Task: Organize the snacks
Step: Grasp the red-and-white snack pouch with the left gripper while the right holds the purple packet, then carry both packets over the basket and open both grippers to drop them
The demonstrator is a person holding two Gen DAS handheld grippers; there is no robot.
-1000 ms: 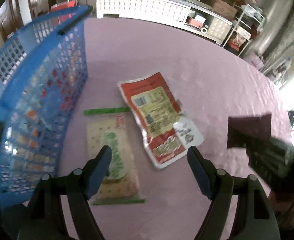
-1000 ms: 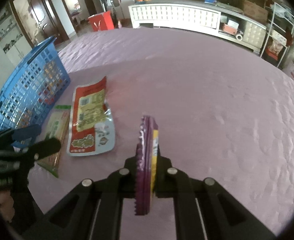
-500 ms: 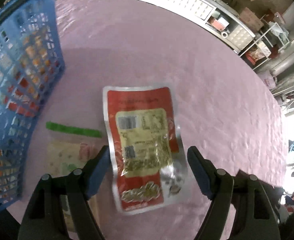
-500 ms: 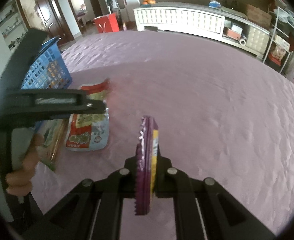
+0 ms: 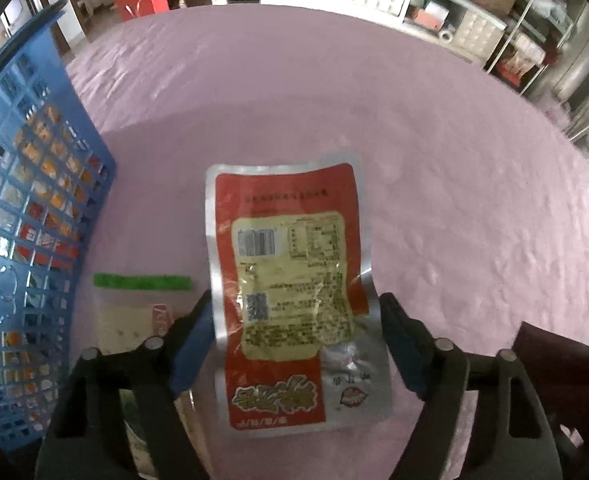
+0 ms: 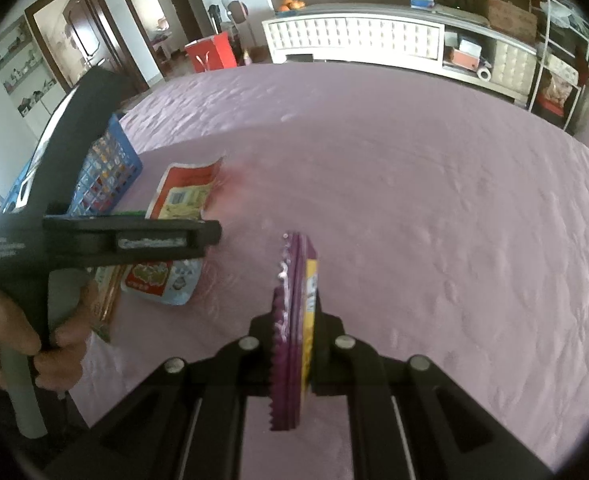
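A red and silver snack packet (image 5: 290, 280) lies flat on the pink tablecloth (image 5: 454, 200). My left gripper (image 5: 296, 298) points down over it with a finger on each side. Its jaws are closing with the packet between them, and the blue pads (image 5: 192, 340) sit close to the packet's long edges without clearly pressing. My right gripper (image 6: 294, 320) is shut on a purple and yellow packet (image 6: 292, 264), held upright and edge-on above the cloth. That purple packet (image 5: 554, 360) also shows at the left wrist view's right edge.
A blue plastic basket (image 5: 26, 240) with several snacks inside stands at the left. A cracker packet with a green strip (image 5: 134, 312) lies between the basket and the red packet. A hand (image 6: 54, 332) grips the left tool. A white cabinet (image 6: 354, 36) stands beyond the table.
My left gripper has shifted from over the cracker packet to straddle the red packet, has come lower, and its jaws have narrowed. The right gripper and its purple packet have stayed put.
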